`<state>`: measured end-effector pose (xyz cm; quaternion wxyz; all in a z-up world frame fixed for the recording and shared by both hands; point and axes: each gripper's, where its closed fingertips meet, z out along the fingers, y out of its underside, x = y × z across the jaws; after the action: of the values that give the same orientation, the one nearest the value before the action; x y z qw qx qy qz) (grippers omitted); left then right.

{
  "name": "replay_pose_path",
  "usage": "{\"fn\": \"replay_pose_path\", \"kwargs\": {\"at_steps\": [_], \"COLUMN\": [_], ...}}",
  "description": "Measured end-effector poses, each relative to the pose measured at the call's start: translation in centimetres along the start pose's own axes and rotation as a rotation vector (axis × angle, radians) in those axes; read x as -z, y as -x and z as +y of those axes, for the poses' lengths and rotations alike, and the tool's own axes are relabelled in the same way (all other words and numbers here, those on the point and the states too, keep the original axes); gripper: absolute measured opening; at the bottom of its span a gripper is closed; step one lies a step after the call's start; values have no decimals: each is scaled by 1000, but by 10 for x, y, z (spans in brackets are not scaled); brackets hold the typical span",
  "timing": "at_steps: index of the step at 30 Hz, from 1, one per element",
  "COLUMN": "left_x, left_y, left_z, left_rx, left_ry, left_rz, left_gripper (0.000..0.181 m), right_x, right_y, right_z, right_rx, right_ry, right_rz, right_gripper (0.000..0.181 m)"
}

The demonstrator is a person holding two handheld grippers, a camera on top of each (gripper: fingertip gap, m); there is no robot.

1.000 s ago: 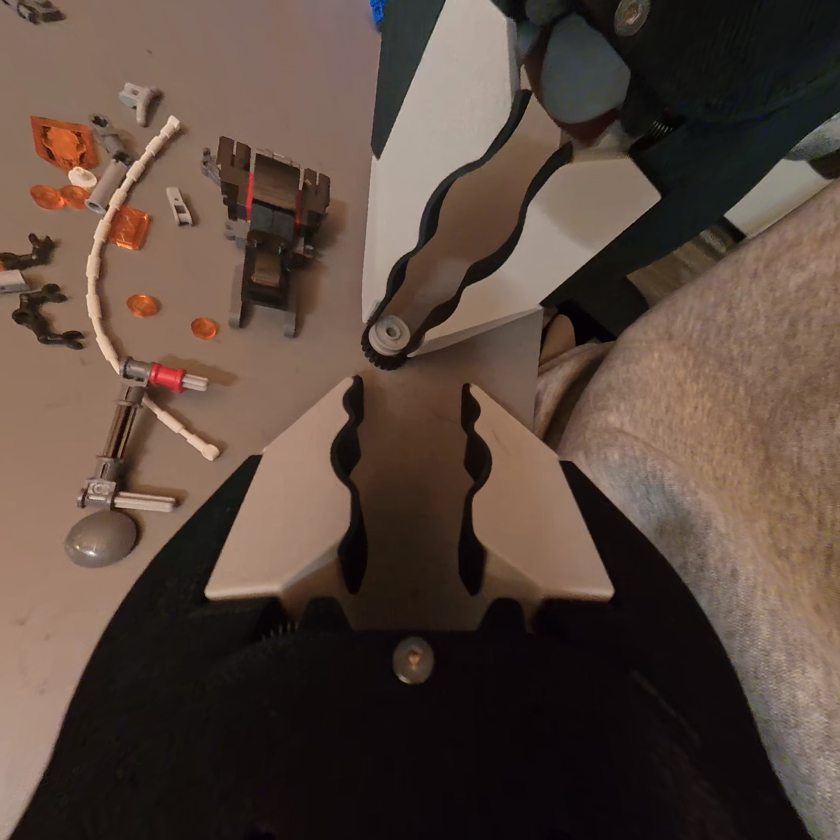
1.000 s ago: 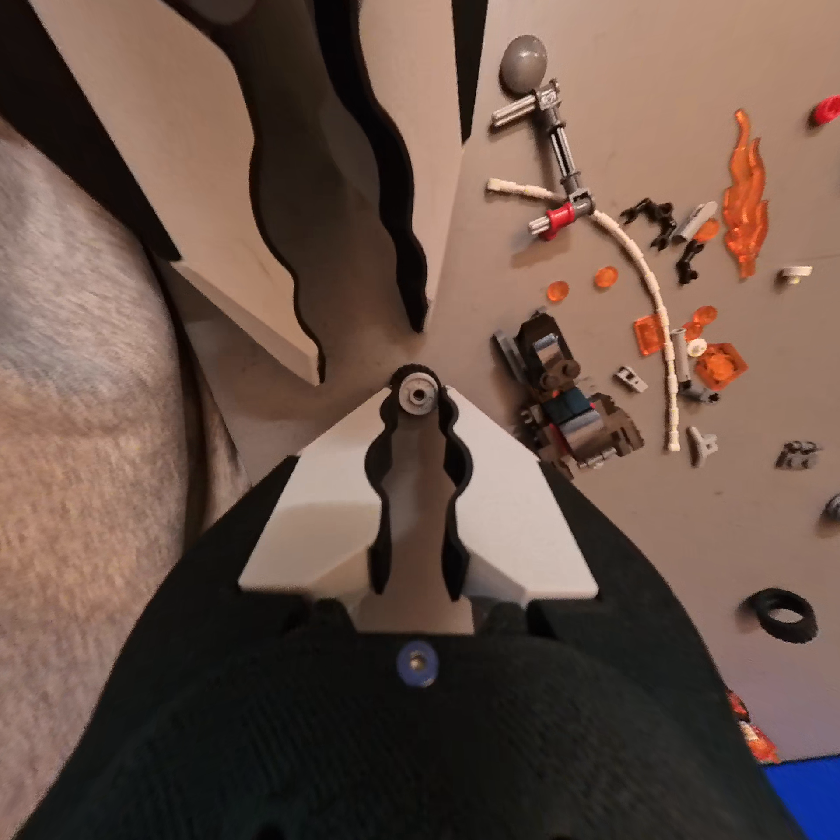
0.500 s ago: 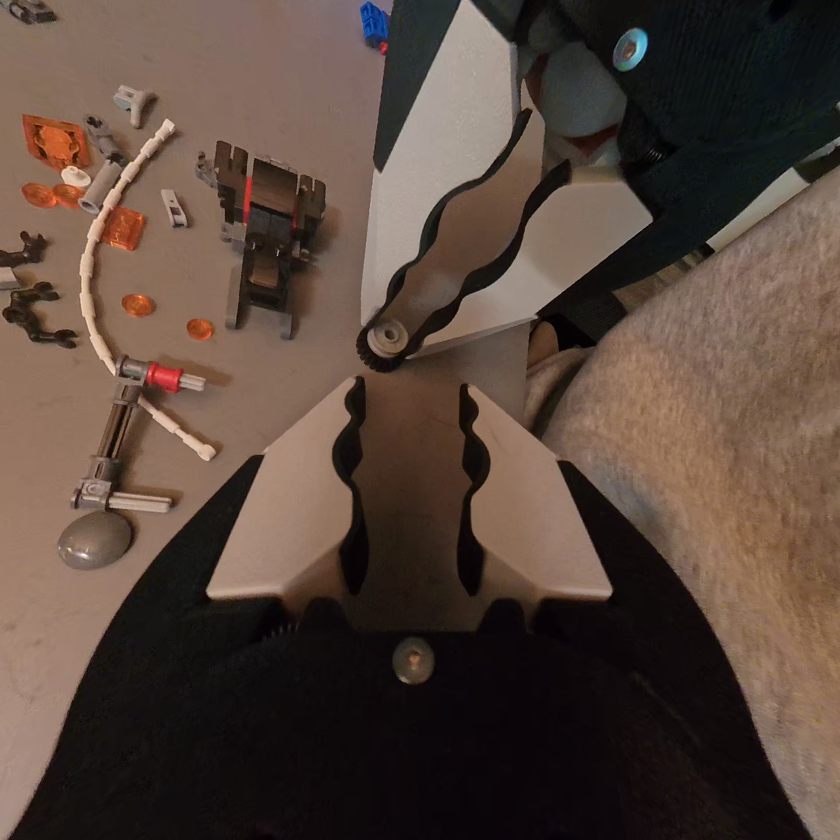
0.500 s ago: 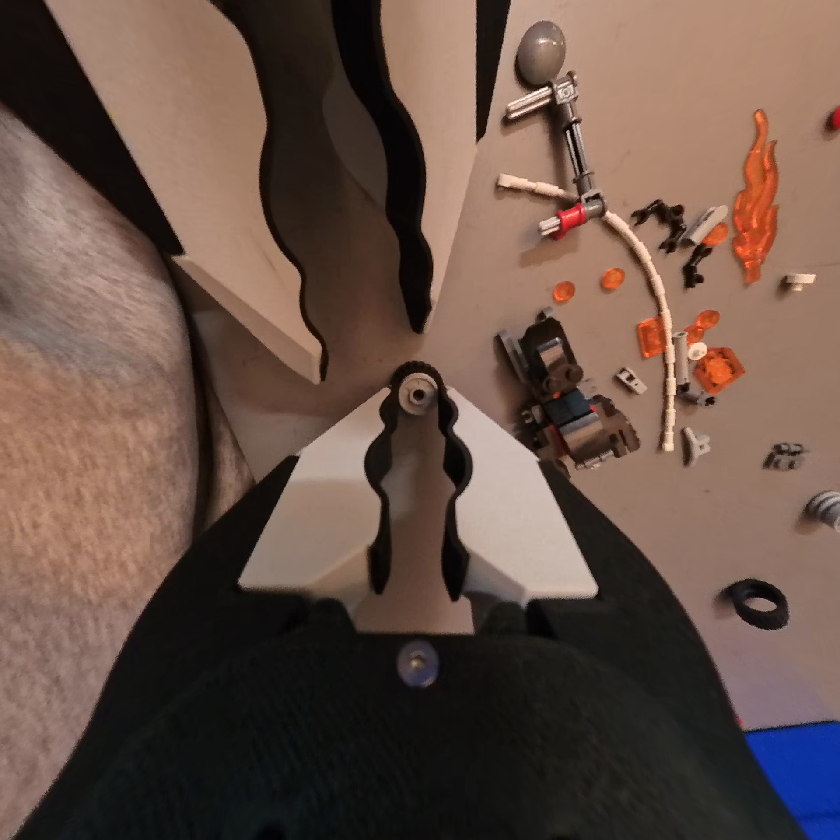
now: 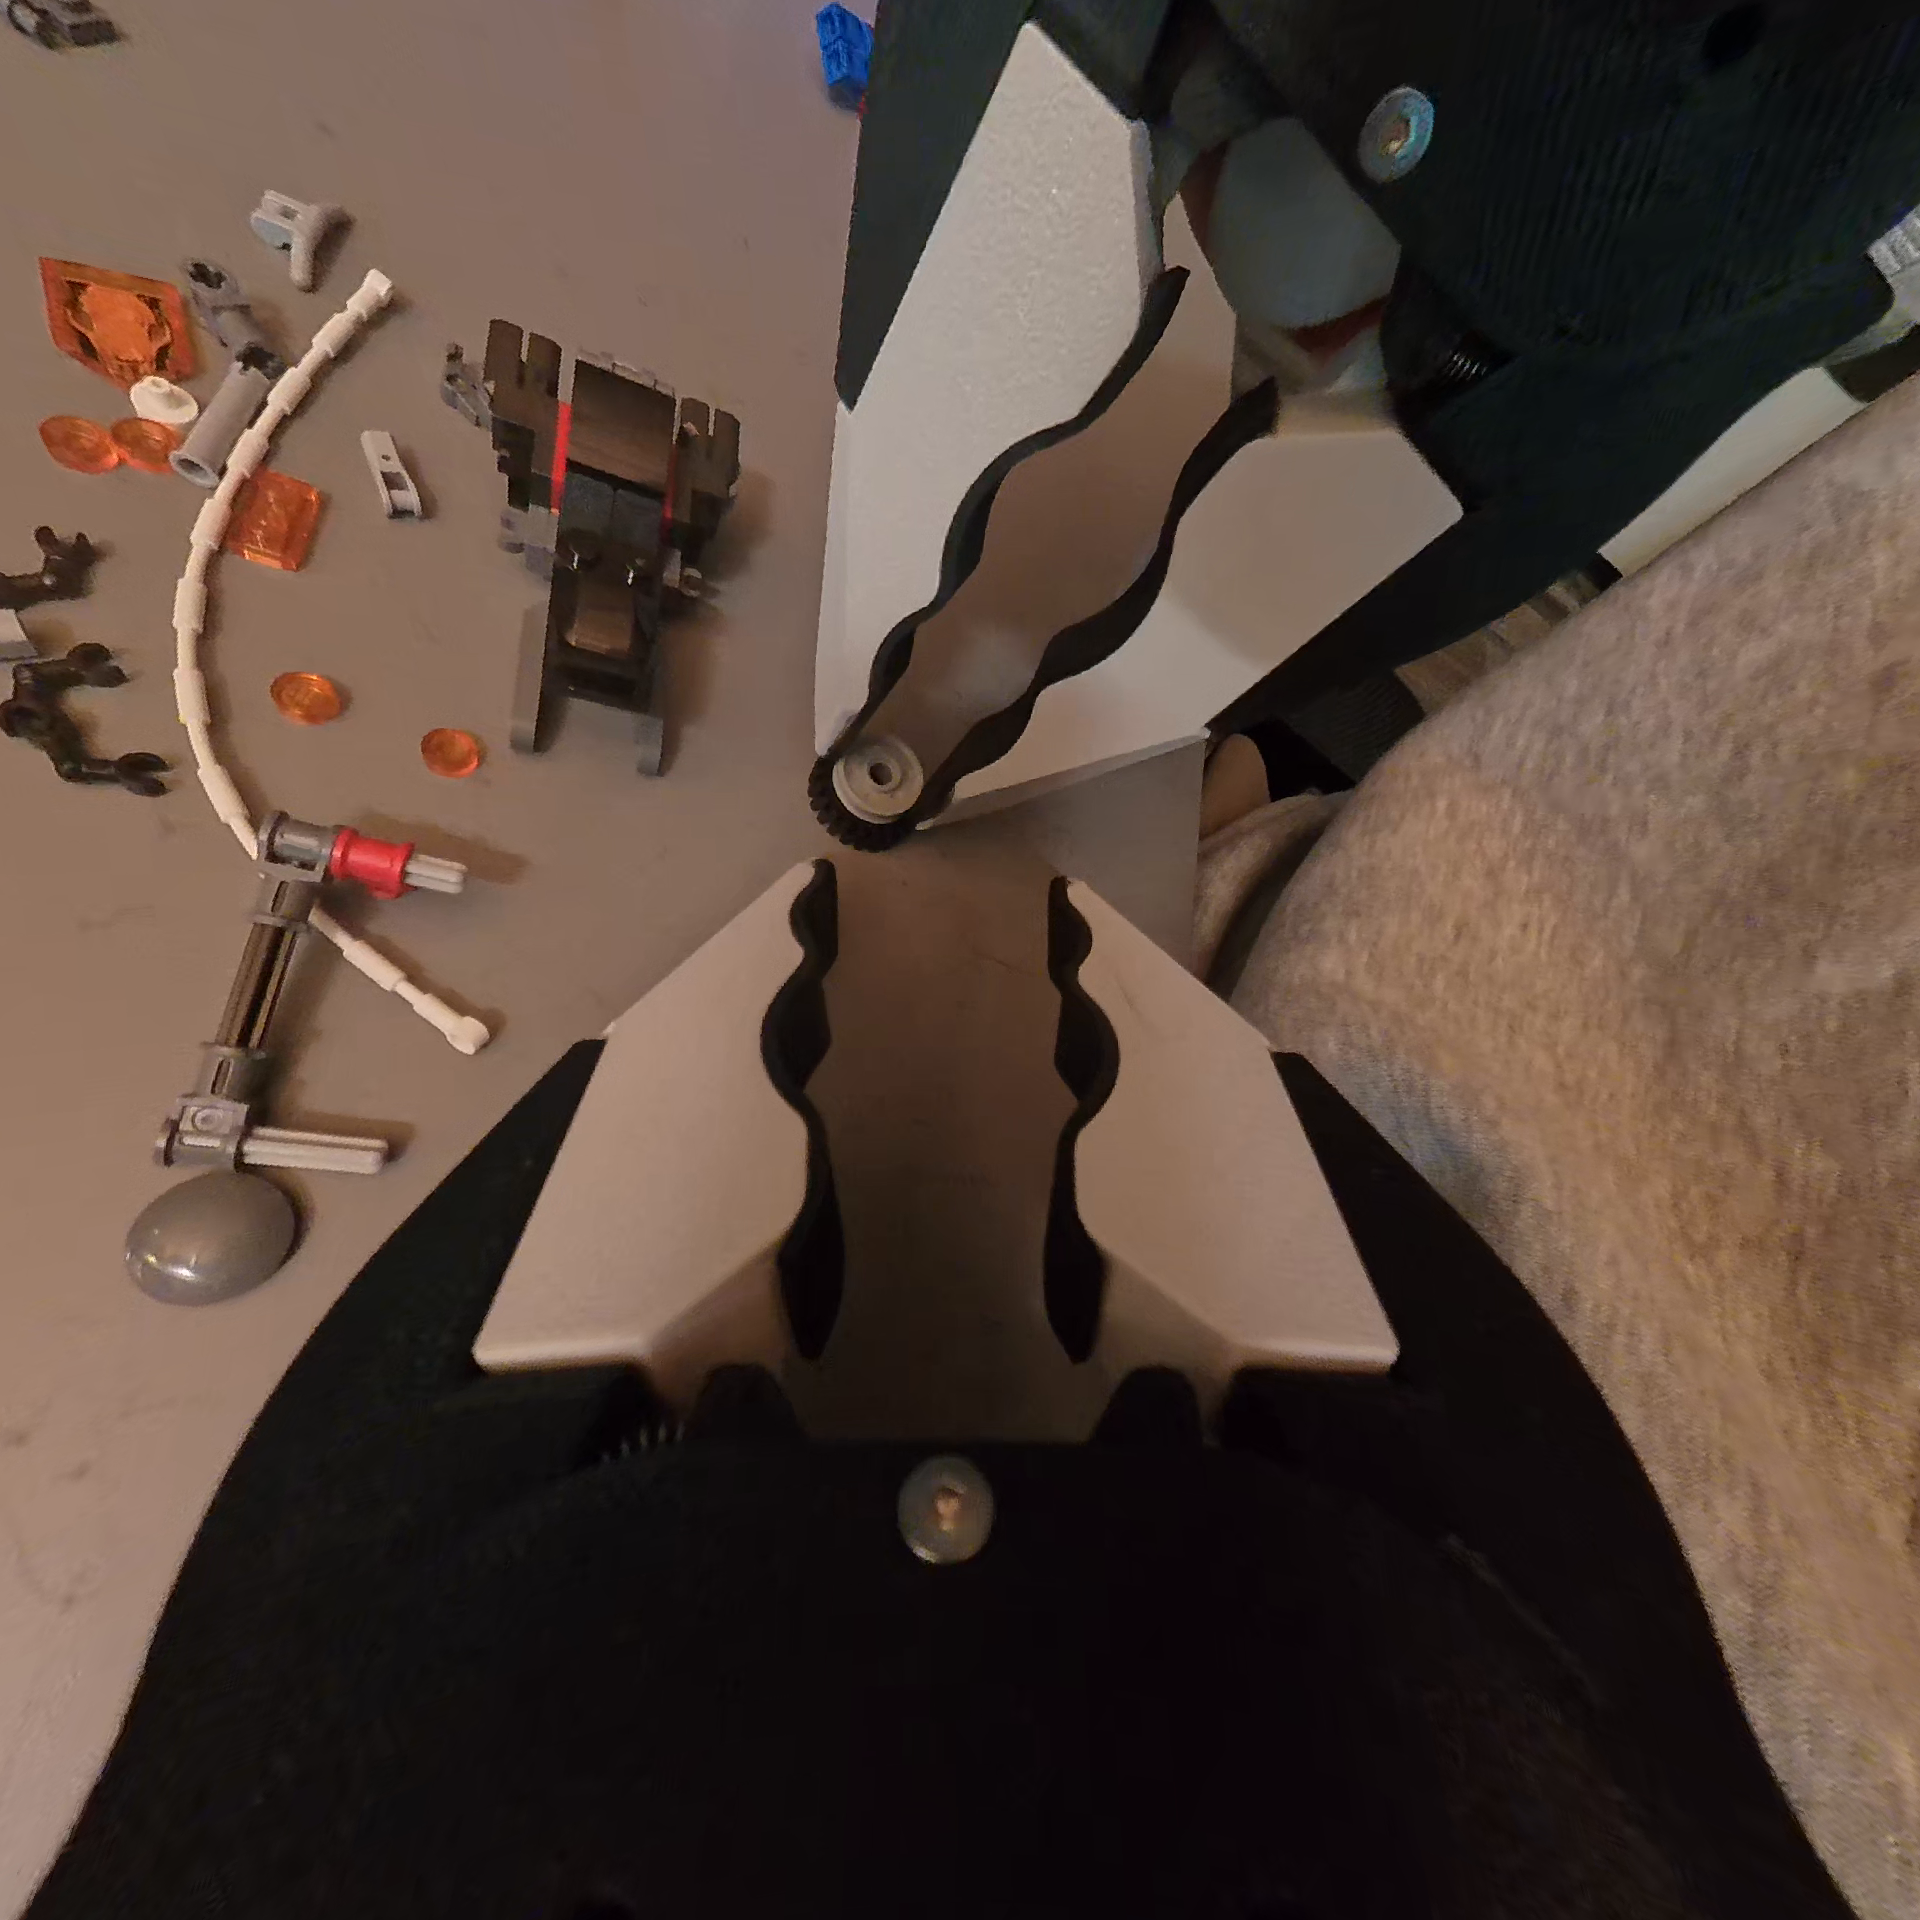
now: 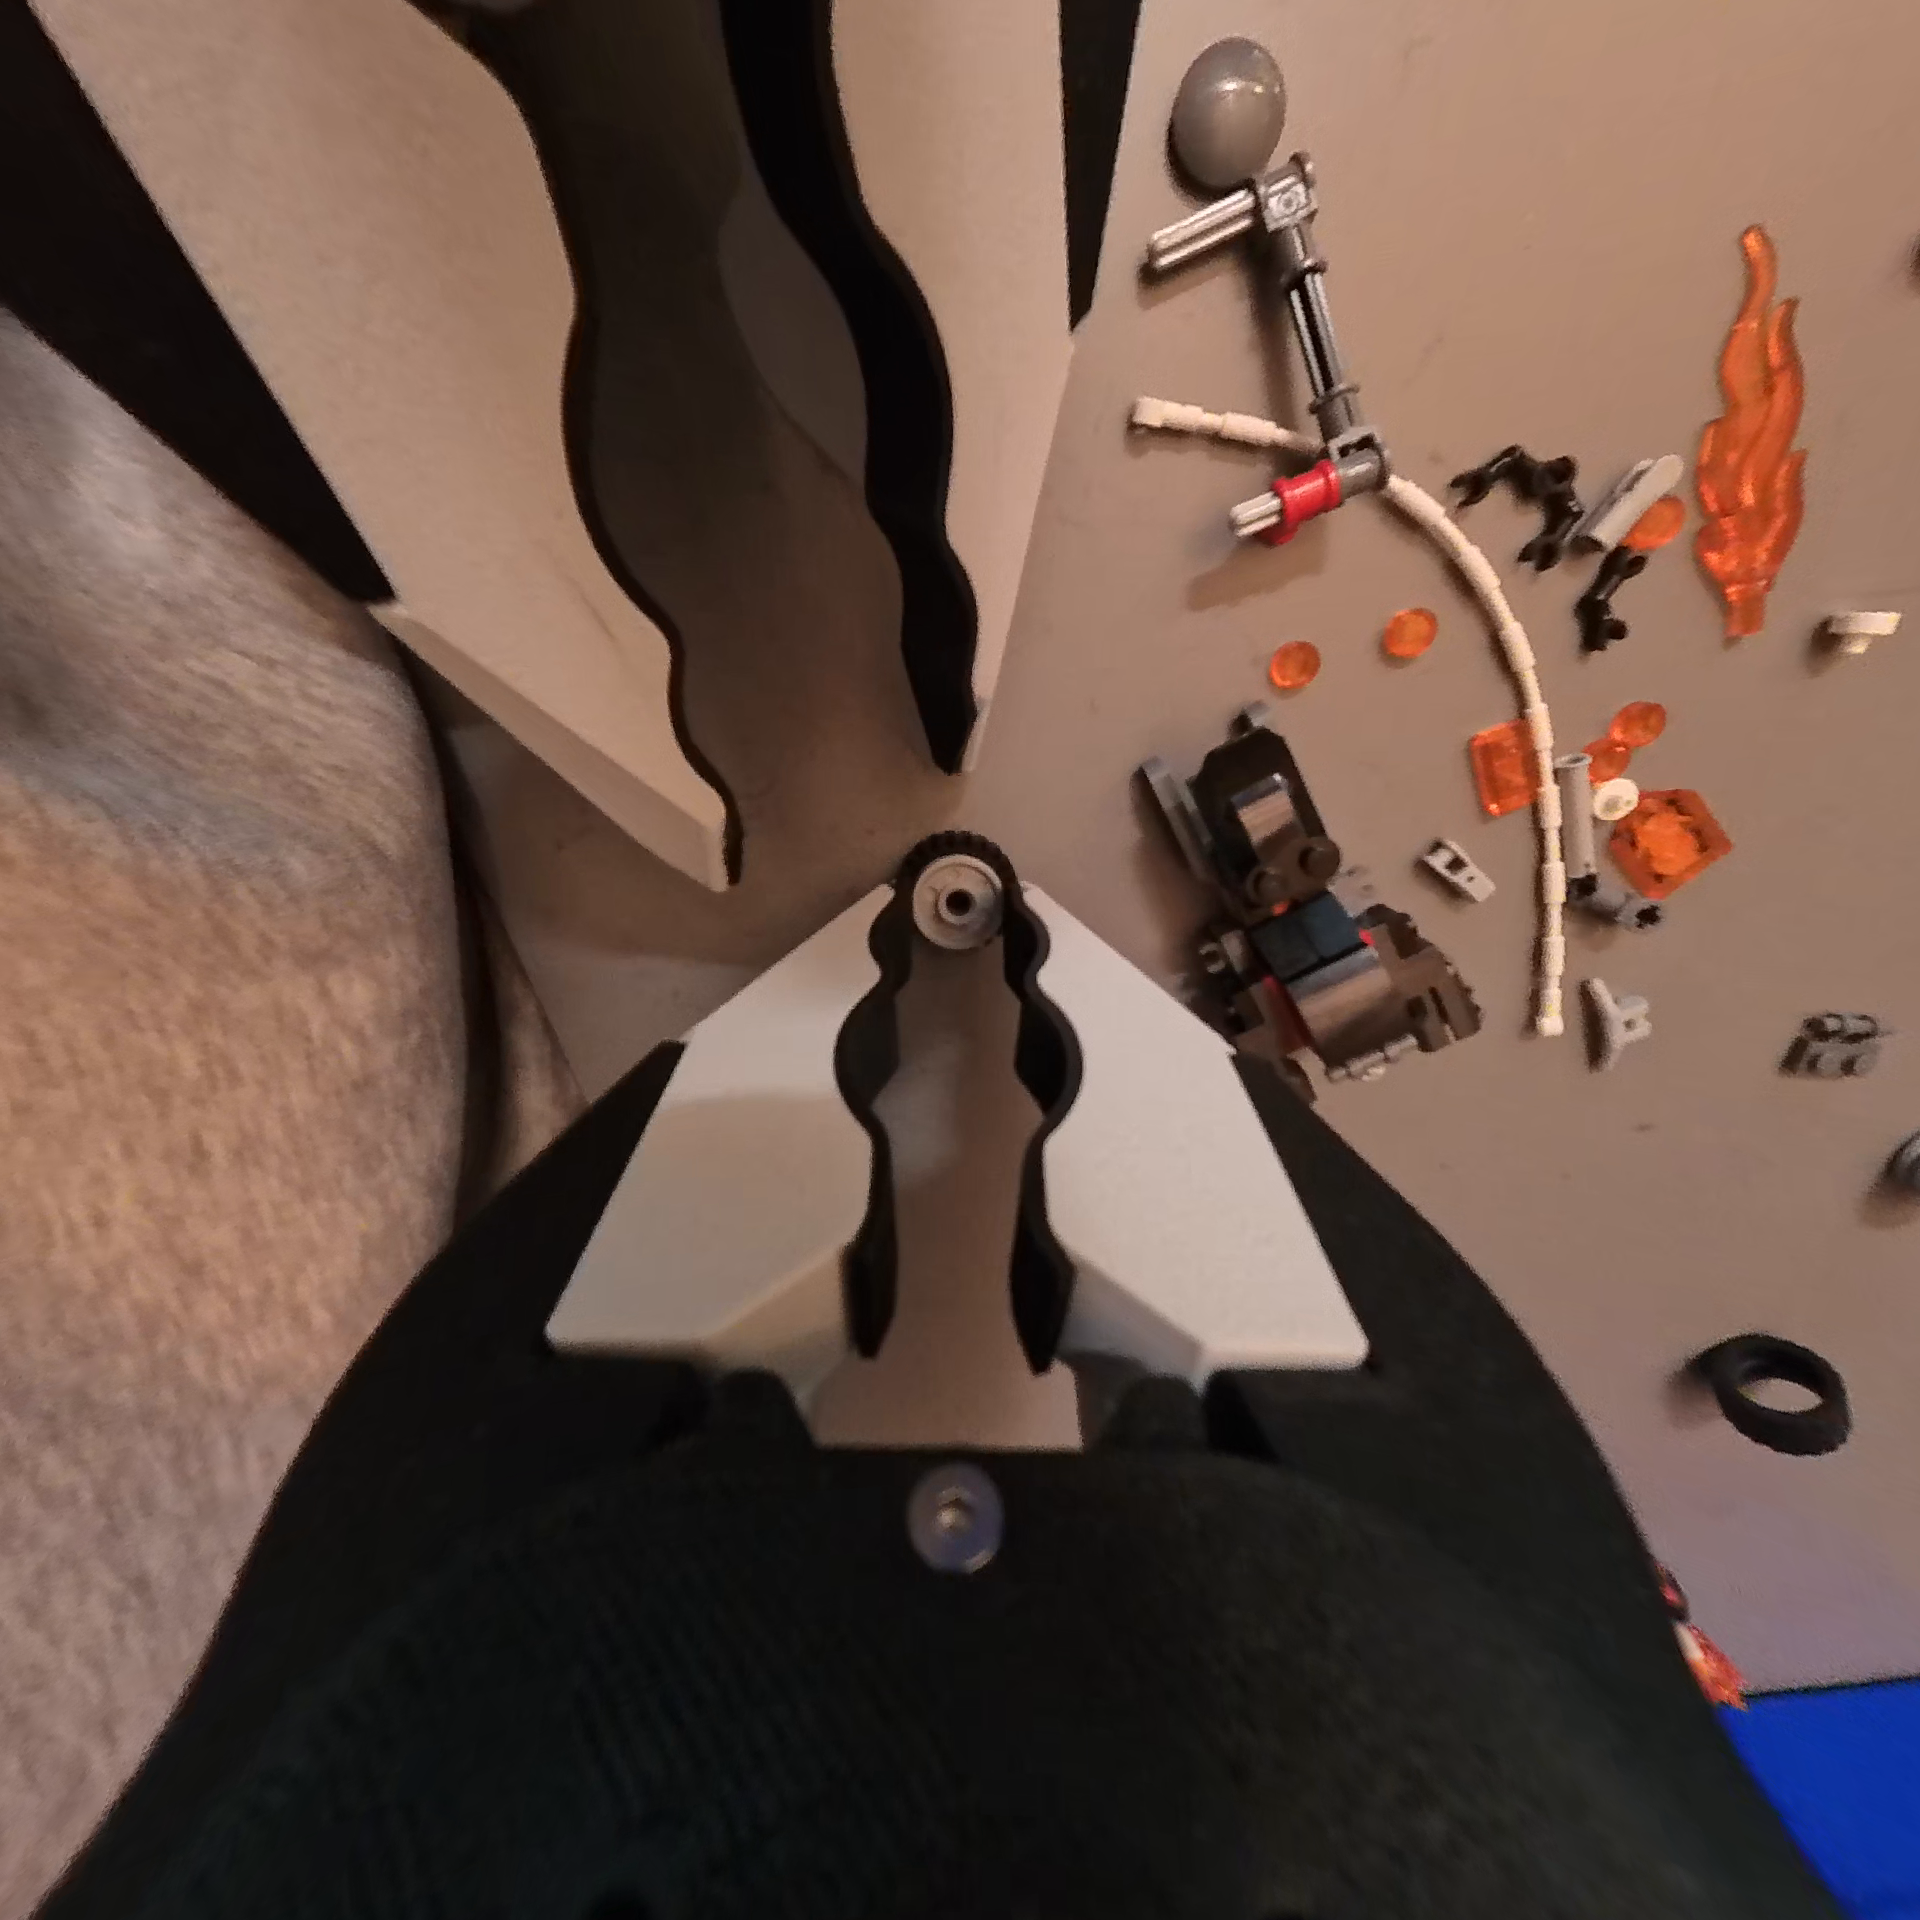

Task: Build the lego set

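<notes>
A small grey wheel with a black tyre (image 6: pixel 954 900) is pinched at the very tips of the right hand-held gripper (image 6: pixel 954 914), and is held above the desk (image 5: pixel 623 156) near its edge, close to a person's grey-clad leg (image 5: pixel 1610 1039). The left hand-held gripper (image 5: pixel 935 883) is seen with its jaws spread and nothing between them, its tips just beside the wheel but not yet touching it.

The step in hand is judged to be a handover or a bracing of the wheel. To do it well, the open jaws should be brought squarely around the tyre's rim before the other grip is relaxed, since the wheel is held only at the fingertips and could be flicked away.

The partly built dark model (image 5: pixel 613 540) lies on the desk, well apart from both grippers. Loose parts are scattered beyond it: a white segmented strip (image 5: pixel 223 582), an axle assembly with a red bush (image 5: pixel 369 860), a grey dome (image 5: pixel 208 1236), orange round tiles (image 5: pixel 308 693), an orange flame piece (image 6: pixel 1756 426) and a spare black tyre (image 6: pixel 1766 1392).

No container is seen; the parts lie directly on the desk.
</notes>
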<state>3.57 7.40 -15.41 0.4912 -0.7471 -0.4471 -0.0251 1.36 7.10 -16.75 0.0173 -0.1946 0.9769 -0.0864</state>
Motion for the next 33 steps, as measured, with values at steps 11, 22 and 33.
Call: {"fn": "replay_pose_path", "kwargs": {"at_steps": [11, 22, 33], "left_x": [0, 1, 5], "left_y": [0, -5, 9], "left_z": [1, 1, -4], "left_rx": [2, -11, 111], "left_ry": [7, -1, -50], "left_rz": [3, 28, -2], "left_gripper": [39, 39, 40], "right_x": [-1, -1, 3], "right_y": [0, 0, -1], "right_z": [1, 0, -3], "right_rx": [55, 86, 114], "right_ry": [-78, -161, -417], "right_rz": [4, 3, 227], "right_gripper": [16, 16, 16]}}
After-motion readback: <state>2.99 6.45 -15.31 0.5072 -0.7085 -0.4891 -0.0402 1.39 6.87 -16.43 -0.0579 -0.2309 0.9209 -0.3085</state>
